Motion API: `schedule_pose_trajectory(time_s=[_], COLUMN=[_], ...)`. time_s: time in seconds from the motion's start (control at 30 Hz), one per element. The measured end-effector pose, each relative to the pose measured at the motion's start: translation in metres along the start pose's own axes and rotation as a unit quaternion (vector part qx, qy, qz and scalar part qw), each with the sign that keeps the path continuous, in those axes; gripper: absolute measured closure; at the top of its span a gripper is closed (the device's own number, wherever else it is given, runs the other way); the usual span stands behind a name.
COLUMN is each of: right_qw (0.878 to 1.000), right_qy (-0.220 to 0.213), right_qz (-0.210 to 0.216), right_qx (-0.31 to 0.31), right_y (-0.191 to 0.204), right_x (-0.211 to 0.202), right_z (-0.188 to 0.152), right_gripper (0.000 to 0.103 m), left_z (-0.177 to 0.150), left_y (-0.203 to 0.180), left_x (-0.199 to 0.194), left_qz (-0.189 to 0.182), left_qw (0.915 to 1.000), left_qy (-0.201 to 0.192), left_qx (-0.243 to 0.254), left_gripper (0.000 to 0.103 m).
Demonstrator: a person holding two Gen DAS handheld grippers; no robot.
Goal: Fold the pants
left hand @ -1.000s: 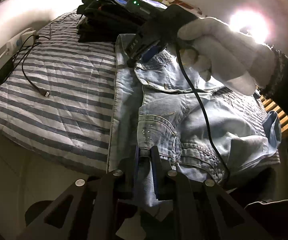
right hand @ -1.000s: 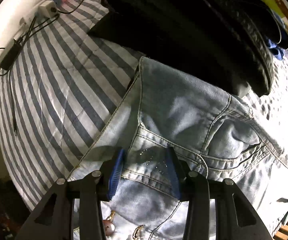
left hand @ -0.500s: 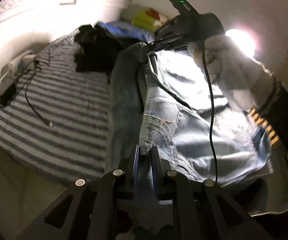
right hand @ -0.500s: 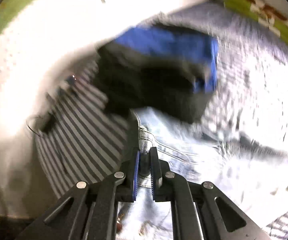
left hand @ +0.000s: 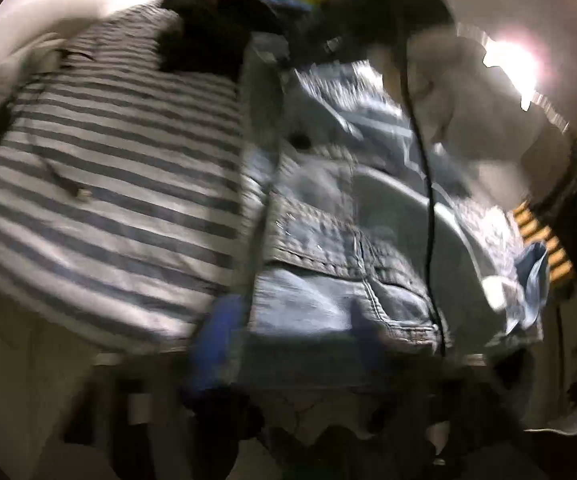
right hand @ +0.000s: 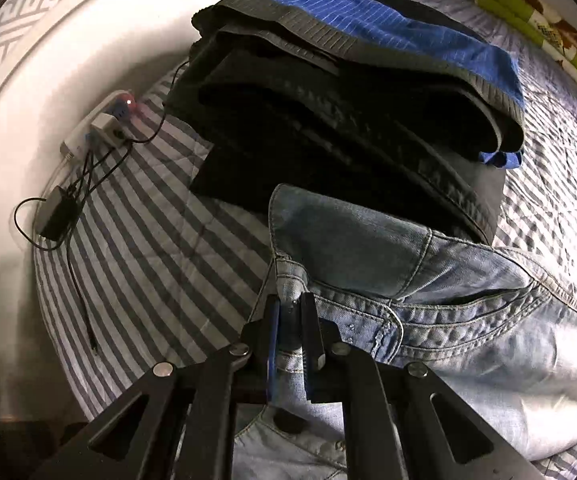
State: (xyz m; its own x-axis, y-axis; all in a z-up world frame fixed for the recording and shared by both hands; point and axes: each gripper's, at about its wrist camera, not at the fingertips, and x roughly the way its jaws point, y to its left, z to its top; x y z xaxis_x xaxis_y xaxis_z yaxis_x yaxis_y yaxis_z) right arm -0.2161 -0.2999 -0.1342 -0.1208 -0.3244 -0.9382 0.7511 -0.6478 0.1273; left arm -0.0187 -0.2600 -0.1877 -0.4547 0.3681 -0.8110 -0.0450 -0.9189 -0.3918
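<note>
The light blue jeans (right hand: 468, 320) lie on a striped bed cover (right hand: 148, 248), filling the lower right of the right wrist frame. The right claw (right hand: 290, 320), at lower centre, is clenched on the jeans' waistband edge, denim pinched between both fingers. Directly behind the jeans, at upper centre, sits a stack of dark folded clothes (right hand: 328, 120) with a blue striped garment (right hand: 368, 28) on top. A power strip (right hand: 100, 124) and black cables lie at the left edge. The left wrist frame is heavily blurred: the left claw (left hand: 292, 344) shows blue pads set wide apart across the jeans (left hand: 328, 240), released. A gloved hand (left hand: 484, 120) holds the right tool at upper right.
</note>
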Motion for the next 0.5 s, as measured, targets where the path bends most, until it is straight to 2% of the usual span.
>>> schedule_pose_trajectory(time_s=[0.03,0.07,0.1,0.13,0.2,0.3,0.37,0.4,0.43,0.5], right_qw=[1.0,1.0,1.0,1.0,0.999,0.998,0.997,0.997,0.997,0.998], right_qy=[-0.002,-0.005,-0.008,-0.013,-0.023,-0.04,-0.053,-0.057,-0.061,-0.041], right_qz=[0.0,-0.002,-0.003,-0.005,-0.008,-0.009,0.009,0.02,0.03,0.032], right_qx=[-0.002,-0.007,-0.012,-0.02,-0.036,-0.056,-0.048,-0.045,-0.041,-0.037], right_y=[0.0,-0.001,0.001,0.004,0.012,0.03,0.036,0.037,0.038,0.037], right_x=[-0.003,-0.006,-0.006,-0.01,-0.018,-0.035,-0.046,-0.047,-0.044,-0.017], right_z=[0.0,-0.003,-0.006,-0.007,-0.011,-0.005,0.006,0.01,0.013,0.015], right_gripper=[0.094,0.094,0.094,0.094,0.094,0.094,0.094,0.094,0.094,0.094], left_z=[0.001,-0.001,-0.002,-0.004,-0.007,-0.01,-0.014,-0.018,-0.02,-0.026], left_y=[-0.002,-0.004,-0.004,-0.004,0.0,0.011,0.014,0.017,0.019,0.029], left_x=[0.007,0.01,0.011,0.011,-0.001,-0.032,-0.053,-0.062,-0.064,-0.057], left_qz=[0.003,0.003,0.013,0.02,0.031,0.012,0.008,0.02,0.029,0.037], left_qw=[1.0,0.9999,0.9998,0.9997,0.9993,0.9974,0.9954,0.9943,0.9938,0.9948], left_qy=[0.007,0.01,0.012,0.013,-0.011,-0.05,-0.073,-0.084,-0.086,-0.066], left_qx=[0.003,0.003,0.0,-0.003,-0.015,-0.05,-0.061,-0.063,-0.063,-0.068], left_gripper=[0.035,0.059,0.099,0.1,0.1,0.1,0.1,0.1,0.1,0.1])
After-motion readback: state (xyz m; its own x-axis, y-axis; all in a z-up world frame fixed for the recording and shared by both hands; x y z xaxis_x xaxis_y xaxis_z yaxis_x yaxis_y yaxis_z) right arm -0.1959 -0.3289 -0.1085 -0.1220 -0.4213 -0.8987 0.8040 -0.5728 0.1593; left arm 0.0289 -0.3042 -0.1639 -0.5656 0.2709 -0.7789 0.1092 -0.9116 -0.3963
